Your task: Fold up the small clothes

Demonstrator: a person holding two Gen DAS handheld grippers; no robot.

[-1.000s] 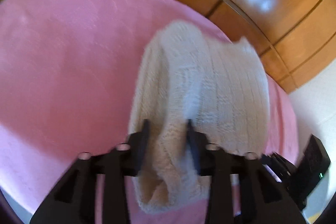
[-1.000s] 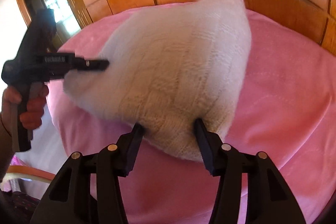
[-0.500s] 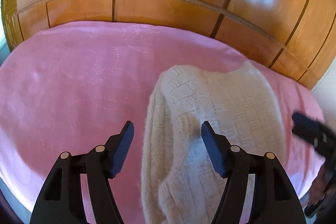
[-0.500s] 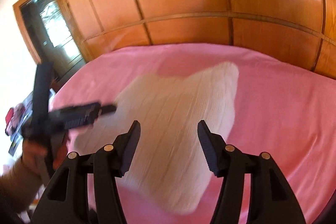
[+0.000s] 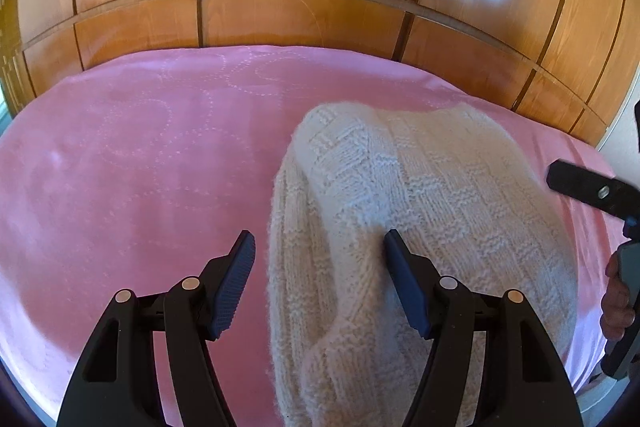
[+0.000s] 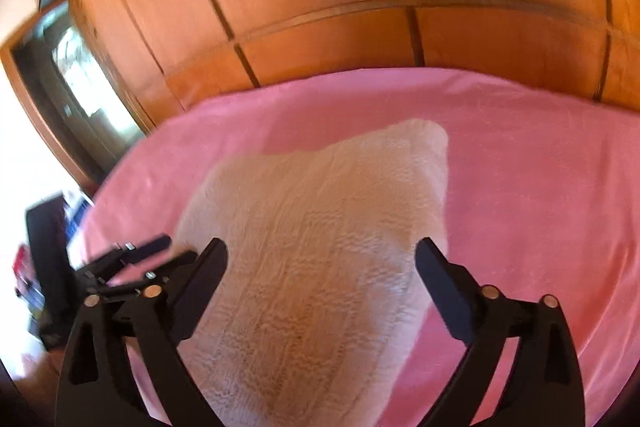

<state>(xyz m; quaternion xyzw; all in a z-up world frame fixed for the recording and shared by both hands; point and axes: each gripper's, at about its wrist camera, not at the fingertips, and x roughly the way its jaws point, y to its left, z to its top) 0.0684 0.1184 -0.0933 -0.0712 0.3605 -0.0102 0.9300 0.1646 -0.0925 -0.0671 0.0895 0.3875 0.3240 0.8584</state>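
Cream knit sweater [image 5: 432, 211] lying folded, lumpy, on the pink bed [image 5: 132, 155]; left gripper [image 5: 320, 279] and right gripper [image 6: 320, 267] both gaping, gripping nothing, right just widening.

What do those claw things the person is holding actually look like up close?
Each claw is matte black plastic: two angular arms with triangular cut-outs, joined by silver rivets. The left claw ends in two flat fingers with finely ribbed, dark blue pads. The right claw has the same build, its pads too blurred to judge. No cables, markings or sleeve are visible.
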